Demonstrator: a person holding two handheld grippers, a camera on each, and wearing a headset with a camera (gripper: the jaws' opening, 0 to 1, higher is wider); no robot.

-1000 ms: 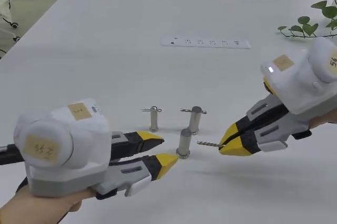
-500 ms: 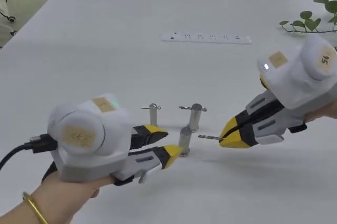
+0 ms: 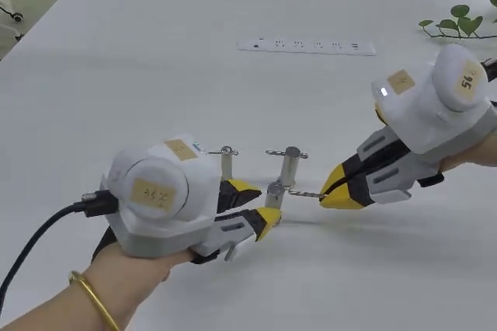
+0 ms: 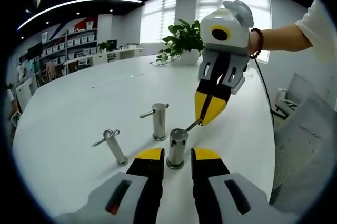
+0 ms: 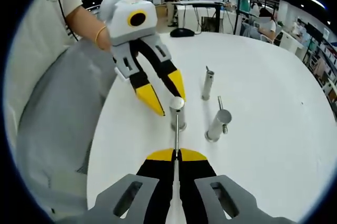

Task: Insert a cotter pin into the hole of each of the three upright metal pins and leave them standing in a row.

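A broad white table (image 3: 140,74) carries everything. The left gripper (image 3: 265,200), a bulky white and grey body with black jaws tipped in yellow, reaches in from the left of the head view. Its jaws stand apart, one on either side of the foot of the nearest upright silver metal pin (image 3: 275,193). In the left gripper view the jaws flank that pin closely, but I cannot tell whether they touch it.

The right gripper (image 3: 324,193), of the same build, comes in from the opposite side. Its jaws are pressed together on a thin wire cotter pin (image 3: 305,192), which sticks out roughly level from the tips toward the nearest pin. In the right gripper view the wire's free end reaches the upper part of that pin. Whether it has entered the hole is too small to tell.

A long white power strip (image 3: 307,46) lies flat farther back on the table, well apart from the work. A green leafy plant (image 3: 458,22) shows at the far right edge. A black cable (image 3: 39,230) runs from the back of the left gripper.

Behind the nearest pin stand two more upright silver metal pins, close together. The back left pin (image 3: 227,166) has a wire cotter pin (image 3: 220,152) lying crosswise through its top. The back right pin (image 3: 290,168) likewise has a cotter pin (image 3: 279,154) through its top. The nearest pin stands in front of the gap between them, so the three make a shallow triangle rather than a straight line.
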